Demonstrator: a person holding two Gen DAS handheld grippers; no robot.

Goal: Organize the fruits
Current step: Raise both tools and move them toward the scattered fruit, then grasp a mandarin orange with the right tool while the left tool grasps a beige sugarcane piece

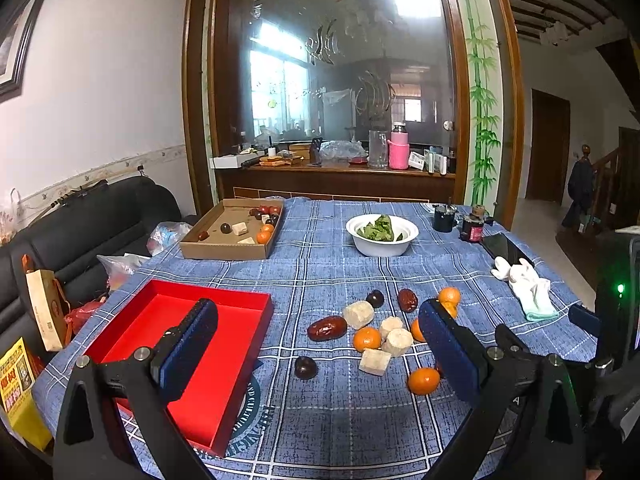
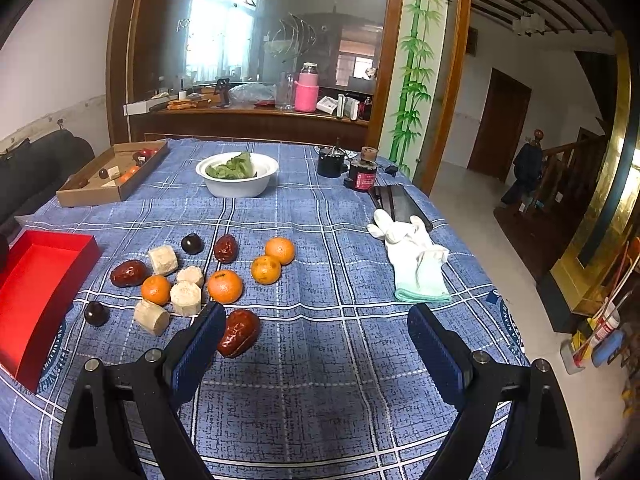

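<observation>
Right gripper (image 2: 316,332) gapes — red date (image 2: 239,333) touches its left pad.

White bowl (image 2: 237,184) of green leaves set at far middle of worktop (image 2: 320,360); white gloves (image 2: 416,256) laid at right edge, dark phone (image 2: 400,204) just behind; dark cup (image 2: 330,164) and red-labelled jar (image 2: 363,172) stood near far right corner; pink flask (image 2: 306,90) seen on ledge behind.
</observation>
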